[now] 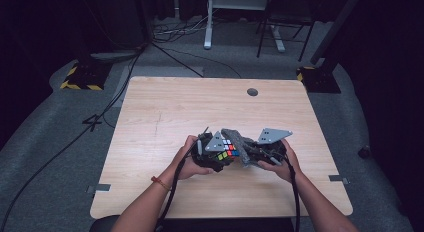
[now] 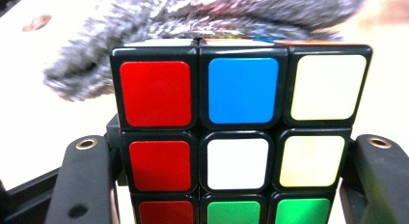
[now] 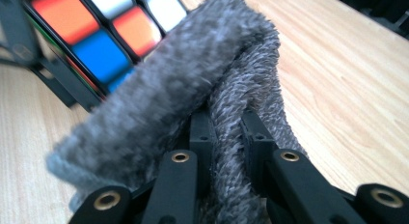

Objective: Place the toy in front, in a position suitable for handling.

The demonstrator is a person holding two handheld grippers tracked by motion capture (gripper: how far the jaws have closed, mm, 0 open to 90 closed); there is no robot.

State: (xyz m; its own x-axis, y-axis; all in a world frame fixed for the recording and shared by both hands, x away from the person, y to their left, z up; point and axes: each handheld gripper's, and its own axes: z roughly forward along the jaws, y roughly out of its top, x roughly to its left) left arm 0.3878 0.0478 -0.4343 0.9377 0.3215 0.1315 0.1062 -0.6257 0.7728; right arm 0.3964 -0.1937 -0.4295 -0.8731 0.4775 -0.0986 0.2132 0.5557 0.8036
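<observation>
Low centre of high view, just above forearms: left gripper clamped on puzzle cube, jaws pressing cube's two side faces. Left gripper view: cube centre frame, gripped low at both edges by black jaws, one face square to camera; red column at left, blue over white over green in middle, pale yellow over green at right. Cube not elongated, so no long axis; in high view coloured top face tilted up toward camera, sitting centre of frame, slightly lower than middle.

Right of cube in high view: right gripper pinched narrow on grey fuzzy cloth. Right gripper view: cloth squeezed between jaws at bottom centre, fold rising from jaws and draping toward upper left; long axis from lower left to upper centre of frame. Cloth edge against cube at upper left, touching its near corner. Left gripper view: cloth across top of frame, behind cube's top edge, long axis roughly horizontal.

Beyond: wooden table under both, bare toward upper part of high view.
</observation>
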